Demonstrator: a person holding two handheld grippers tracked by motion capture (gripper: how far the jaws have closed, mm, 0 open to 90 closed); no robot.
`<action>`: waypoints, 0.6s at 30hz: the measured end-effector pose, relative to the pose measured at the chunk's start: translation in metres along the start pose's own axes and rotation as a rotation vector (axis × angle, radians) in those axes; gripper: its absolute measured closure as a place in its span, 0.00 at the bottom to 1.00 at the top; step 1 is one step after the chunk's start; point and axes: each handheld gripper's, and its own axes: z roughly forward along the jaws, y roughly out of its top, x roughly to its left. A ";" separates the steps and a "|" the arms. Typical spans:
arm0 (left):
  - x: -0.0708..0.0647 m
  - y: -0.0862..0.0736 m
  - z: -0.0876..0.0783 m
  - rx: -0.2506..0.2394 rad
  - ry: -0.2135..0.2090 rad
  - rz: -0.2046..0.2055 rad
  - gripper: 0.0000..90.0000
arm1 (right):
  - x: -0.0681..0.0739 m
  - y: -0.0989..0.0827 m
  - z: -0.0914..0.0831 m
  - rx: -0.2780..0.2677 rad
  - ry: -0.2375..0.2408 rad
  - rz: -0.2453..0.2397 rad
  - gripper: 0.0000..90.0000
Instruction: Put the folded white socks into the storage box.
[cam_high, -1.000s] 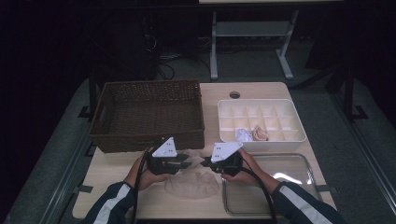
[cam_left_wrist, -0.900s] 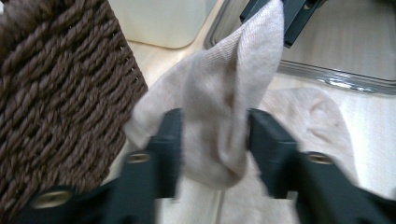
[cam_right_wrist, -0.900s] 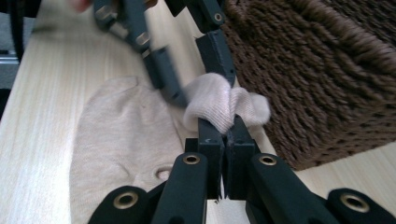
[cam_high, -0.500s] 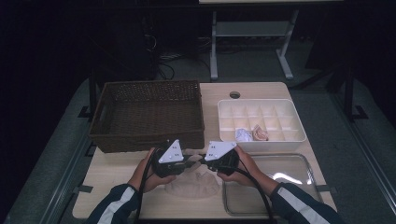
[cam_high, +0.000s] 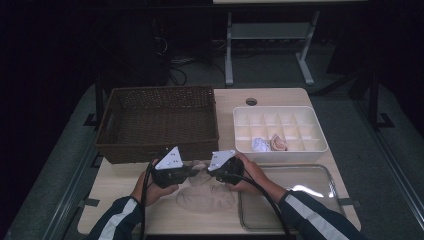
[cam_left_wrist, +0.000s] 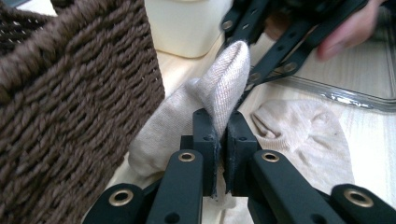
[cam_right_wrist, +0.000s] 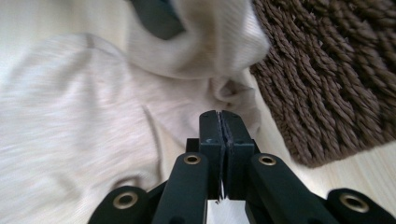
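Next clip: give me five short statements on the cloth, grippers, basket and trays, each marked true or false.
1. The left gripper is shut on the beige cloth. True.
2. The cloth lies inside the basket. False: it lies on the table in front of the basket.
3. The white divided tray holds two small items. True.
4. The right gripper stands wide open. False: its jaws are shut; whether cloth is pinched between them cannot be told.
5. The clear tray is full of cloths. False: nothing lies in it.
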 end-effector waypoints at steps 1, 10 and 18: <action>0.001 -0.002 0.000 0.002 0.002 -0.005 0.94 | -0.001 0.000 0.004 0.006 -0.001 -0.003 0.96; 0.008 -0.016 -0.011 0.025 0.046 -0.050 0.89 | -0.005 -0.003 0.022 0.057 0.014 0.035 0.94; 0.021 -0.036 -0.022 0.089 0.119 -0.123 0.86 | -0.008 -0.010 0.009 0.122 0.026 0.088 0.92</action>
